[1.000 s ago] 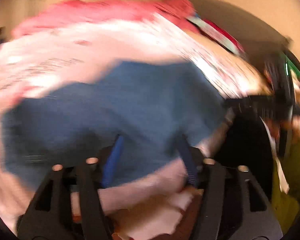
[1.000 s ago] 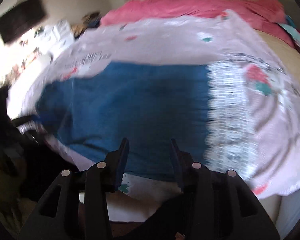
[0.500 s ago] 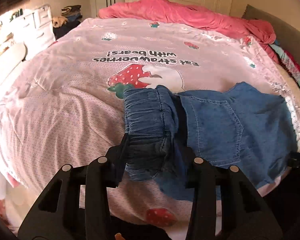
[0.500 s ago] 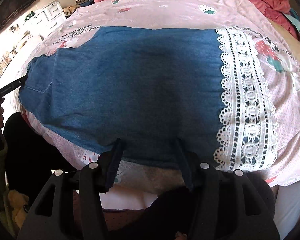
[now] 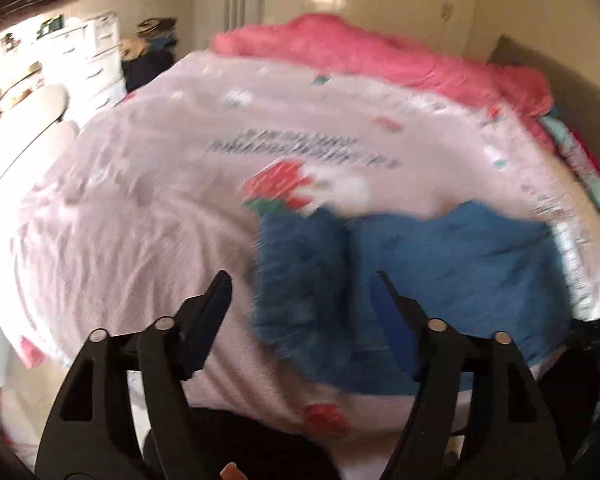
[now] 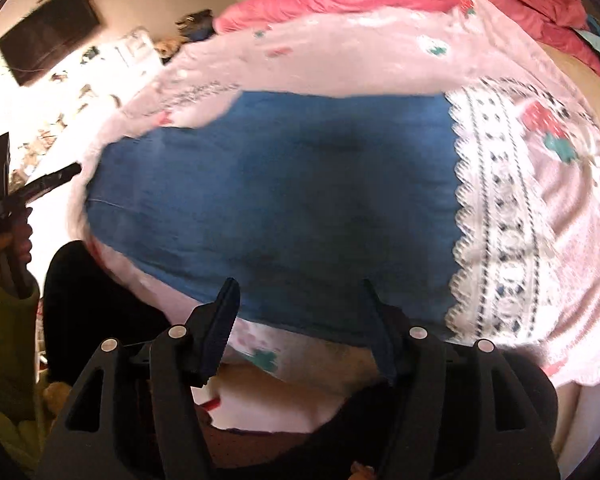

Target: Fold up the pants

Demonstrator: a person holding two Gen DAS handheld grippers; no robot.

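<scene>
Blue denim pants point(image 5: 420, 280) lie flat on the pink bedspread point(image 5: 139, 220) near the bed's front edge, waistband at the left end in the left wrist view. My left gripper point(image 5: 304, 284) is open and empty, held just above and in front of the waistband. In the right wrist view the pants point(image 6: 279, 208) spread wide, and their leg end meets a white lace band point(image 6: 496, 220). My right gripper point(image 6: 297, 292) is open and empty over the near edge of the pants. The left gripper point(image 6: 39, 184) shows at the far left of that view.
A pink blanket point(image 5: 380, 52) is bunched at the head of the bed. White drawers point(image 5: 87, 60) stand at the left wall, a dark screen point(image 6: 47, 40) hangs above. Folded clothes point(image 5: 580, 160) lie at the bed's right side. The bed's front edge is close below both grippers.
My left gripper let go of the waistband, opened and drew back a little. My right gripper also opened wider and pulled back from the pants' near edge.
</scene>
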